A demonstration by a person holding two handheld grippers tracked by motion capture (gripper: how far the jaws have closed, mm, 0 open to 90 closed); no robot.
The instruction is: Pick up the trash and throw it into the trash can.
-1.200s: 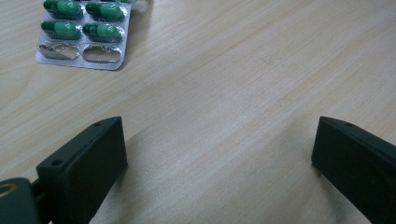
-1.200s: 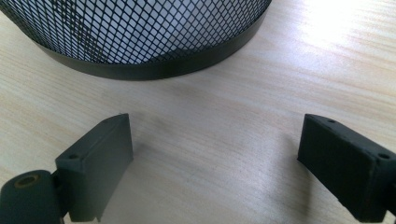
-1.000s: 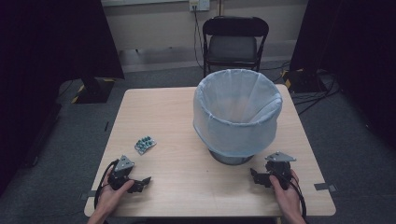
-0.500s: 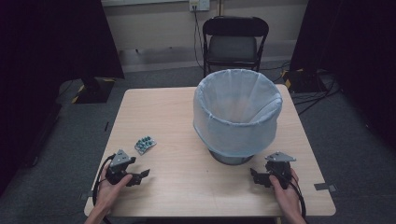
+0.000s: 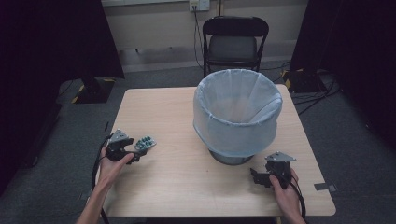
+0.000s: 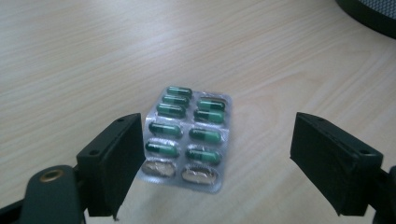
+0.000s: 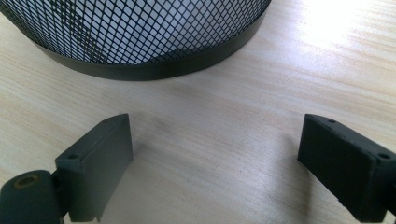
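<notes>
The blister pack (image 6: 187, 140) of green capsules lies flat on the table (image 5: 163, 186), not yet picked up. The left gripper (image 6: 215, 163) has just been closing its fingers partway around it — one finger is at the pack's edge, the other stands clear, so there is no grip. The right gripper (image 7: 215, 163) rests wide open and empty beside the lined bin (image 5: 238, 112). Grasping, carrying and — by my judgement — dropping it in the bin remain.

No text or label can be read, seemingly.
</notes>
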